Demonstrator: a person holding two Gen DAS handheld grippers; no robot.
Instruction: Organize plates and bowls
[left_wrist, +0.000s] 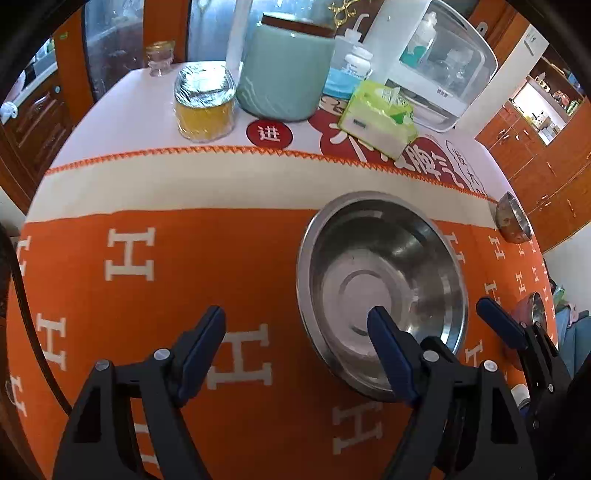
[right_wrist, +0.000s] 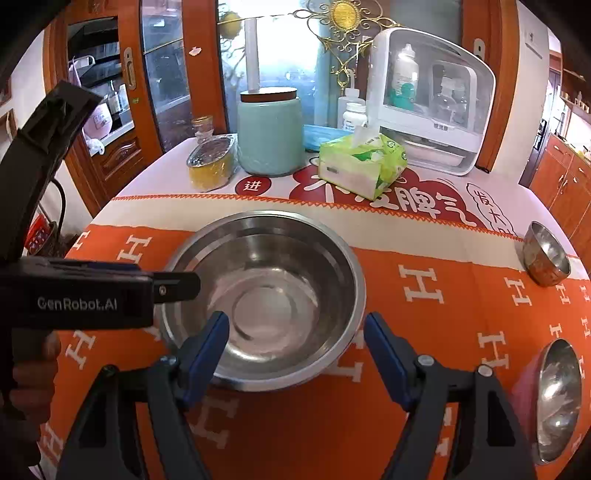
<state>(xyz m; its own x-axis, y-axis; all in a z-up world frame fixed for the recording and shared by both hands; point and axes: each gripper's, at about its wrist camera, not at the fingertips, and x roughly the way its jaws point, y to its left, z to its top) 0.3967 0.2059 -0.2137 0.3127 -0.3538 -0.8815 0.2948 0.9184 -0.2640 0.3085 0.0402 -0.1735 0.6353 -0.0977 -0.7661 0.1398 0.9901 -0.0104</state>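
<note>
A large steel bowl (left_wrist: 382, 291) (right_wrist: 266, 295) stands upright and empty on the orange cloth with white H letters (left_wrist: 192, 266). My left gripper (left_wrist: 295, 332) is open just left of it, its right fingertip over the bowl's near inside. My right gripper (right_wrist: 297, 332) is open over the bowl's near right rim, one fingertip inside, the other outside. Nothing is held. A small steel bowl (right_wrist: 546, 258) (left_wrist: 511, 218) sits at the far right edge. A pink bowl with a steel inside (right_wrist: 557, 398) (left_wrist: 535, 306) lies nearer, at the right.
At the back of the table stand a wrapped jar of yellow stuff (right_wrist: 212, 164), a teal canister (right_wrist: 269, 136), a green tissue pack (right_wrist: 362, 166), white bottles (right_wrist: 352, 114) and a white clear-door box (right_wrist: 432, 99). Wooden cabinets (right_wrist: 110, 147) surround the table.
</note>
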